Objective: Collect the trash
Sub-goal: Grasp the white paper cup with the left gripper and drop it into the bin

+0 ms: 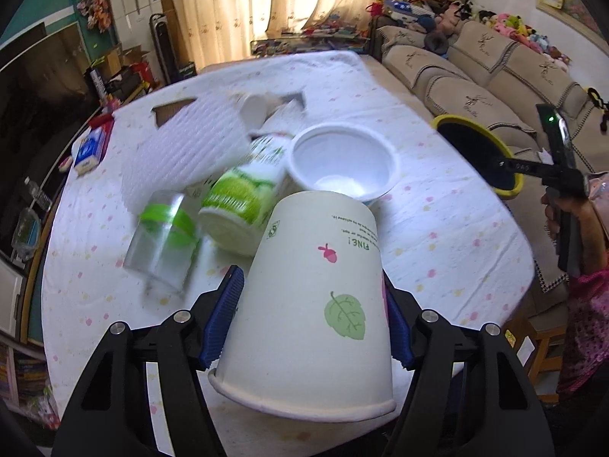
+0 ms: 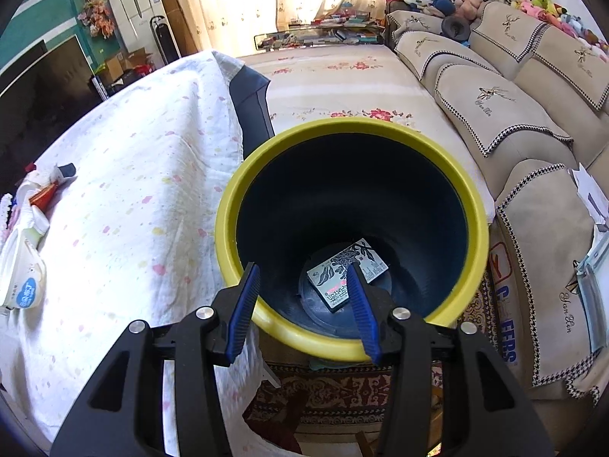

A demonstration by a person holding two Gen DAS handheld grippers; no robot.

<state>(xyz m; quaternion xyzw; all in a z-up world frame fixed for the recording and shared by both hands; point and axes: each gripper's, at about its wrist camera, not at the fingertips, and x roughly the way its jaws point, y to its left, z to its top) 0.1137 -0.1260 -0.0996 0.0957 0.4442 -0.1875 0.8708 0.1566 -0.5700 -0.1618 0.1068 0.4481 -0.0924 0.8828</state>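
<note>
My left gripper (image 1: 310, 272) is shut on an upside-down paper cup (image 1: 316, 304) printed with a leaf and an acorn, its blue pads pressing both sides. Behind the cup, on the table, lie a clear plastic cup with a green band (image 1: 163, 243), a green-and-white tub (image 1: 243, 198), a white bowl (image 1: 342, 163) and a white foam sheet (image 1: 186, 152). My right gripper (image 2: 302, 266) stands open over the near rim of a yellow-rimmed dark bin (image 2: 475, 205), with nothing between its fingers. A printed flat box (image 2: 342, 270) lies on the bin's bottom.
The table wears a white speckled cloth (image 1: 437, 228); a blue tissue pack (image 1: 89, 150) lies at its far left. The bin (image 1: 479, 152) stands off the table's right edge, with a beige sofa (image 2: 495, 106) beyond. More wrappers (image 2: 23, 266) sit at the table's left in the right wrist view.
</note>
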